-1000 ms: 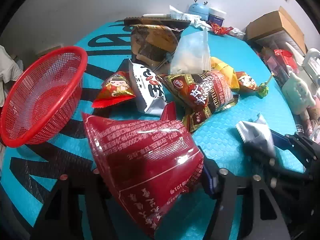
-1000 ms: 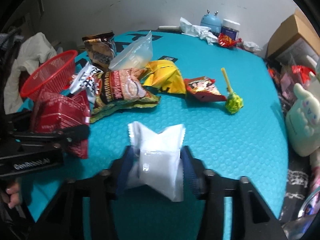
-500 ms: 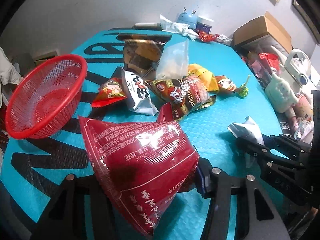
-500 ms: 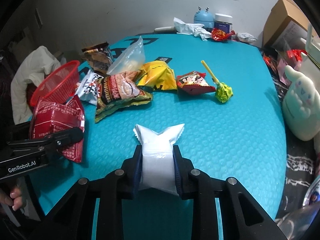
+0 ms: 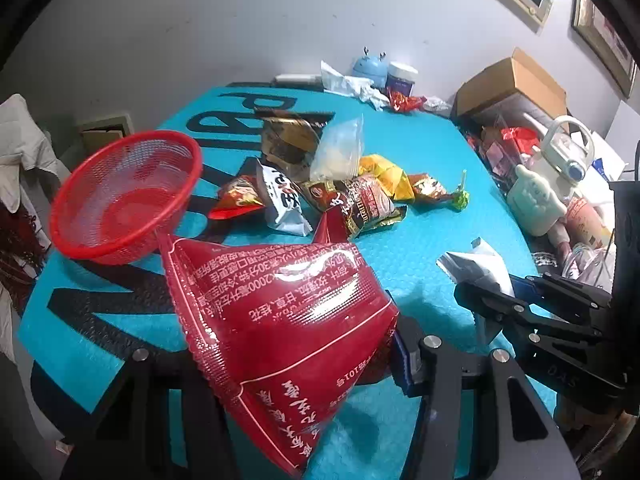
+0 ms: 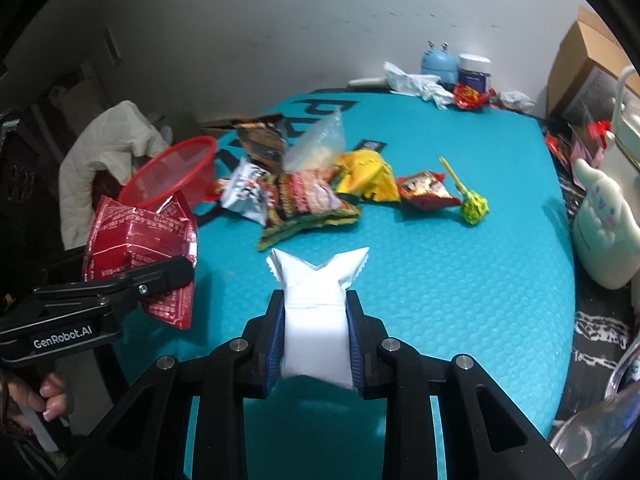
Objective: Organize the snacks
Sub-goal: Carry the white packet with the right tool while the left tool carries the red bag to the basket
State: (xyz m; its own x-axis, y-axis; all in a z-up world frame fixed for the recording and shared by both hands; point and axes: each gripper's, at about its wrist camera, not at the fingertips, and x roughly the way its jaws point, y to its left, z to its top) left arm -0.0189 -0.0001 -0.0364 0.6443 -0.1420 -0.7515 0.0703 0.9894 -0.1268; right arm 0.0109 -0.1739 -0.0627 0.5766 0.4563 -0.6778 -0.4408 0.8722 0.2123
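Observation:
My left gripper (image 5: 280, 356) is shut on a large red snack bag (image 5: 280, 316) and holds it above the blue mat; the bag also shows in the right wrist view (image 6: 140, 236). My right gripper (image 6: 316, 320) is shut on a white snack packet (image 6: 316, 312), lifted off the mat; the packet also shows in the left wrist view (image 5: 476, 268). An empty red basket (image 5: 124, 192) stands at the left of the mat, just beyond the red bag. A pile of snack bags (image 5: 340, 188) lies in the middle.
A green lollipop (image 6: 472, 208) lies right of the pile. A white plush figure (image 6: 604, 216), a cardboard box (image 5: 512, 84) and clutter line the right edge. A blue gadget (image 6: 438, 64) and a jar (image 6: 474, 70) stand at the far edge. A white jacket (image 6: 108, 144) hangs left.
Both grippers have risen and pulled back from the mat with their packets. The right jaws have closed tighter on the white packet. The basket and pile look farther away.

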